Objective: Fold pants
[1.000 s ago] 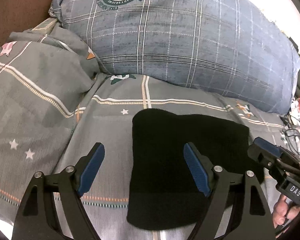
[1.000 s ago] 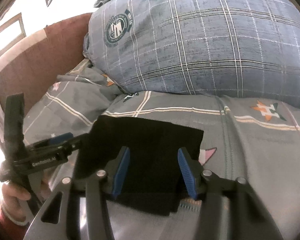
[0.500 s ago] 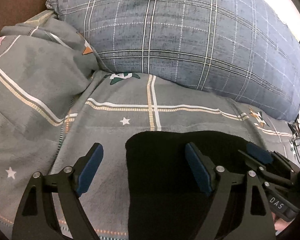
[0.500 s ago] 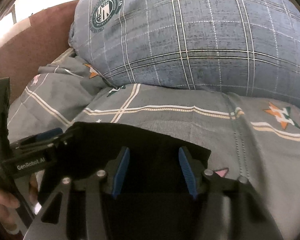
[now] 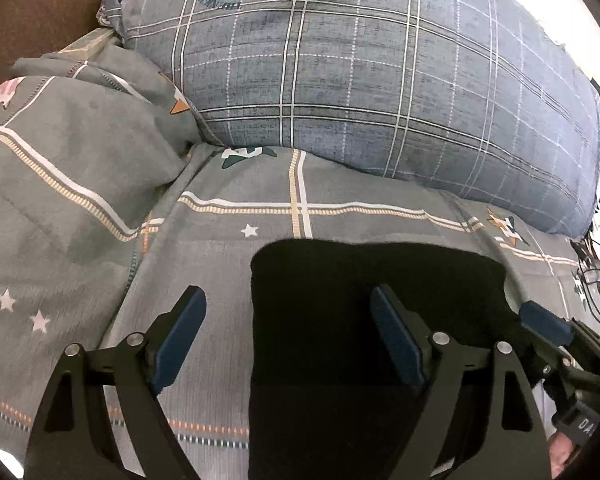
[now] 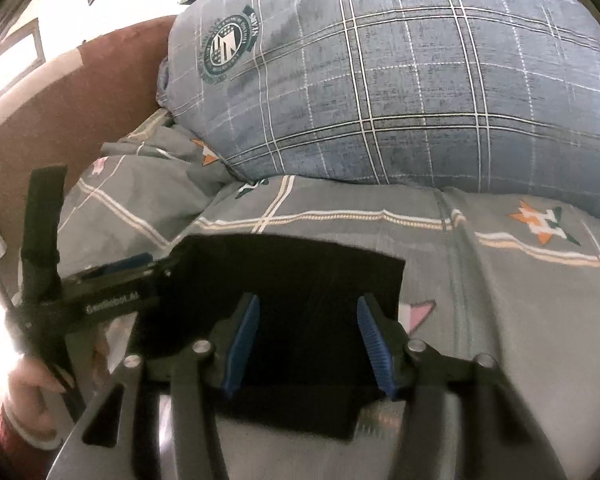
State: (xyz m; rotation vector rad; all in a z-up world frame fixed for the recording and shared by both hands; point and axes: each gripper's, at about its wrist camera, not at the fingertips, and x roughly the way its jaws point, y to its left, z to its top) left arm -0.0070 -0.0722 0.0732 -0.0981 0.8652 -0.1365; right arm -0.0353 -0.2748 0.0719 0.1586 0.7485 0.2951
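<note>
Over on the left, the rumpled grey star-print bedsheet [image 5: 80, 184] lies bunched against the big blue plaid pillow [image 5: 360, 80], which sits along the back of the bed as it did a second ago. The left gripper [image 5: 286, 334] has its blue-padded fingers spread wide, nothing between them; it has pulled back a little since half a second ago, so more of the sheet shows beyond the cloth's far edge again. The black pants [image 5: 360, 292], folded into a flat dark rectangle, lie on the sheet in front of the pillow, their left edge falling between that gripper's fingers. Further right, the right gripper [image 6: 306, 338] hangs over the pants with its fingers parted too, holding nothing, slightly wider apart than before.
</note>
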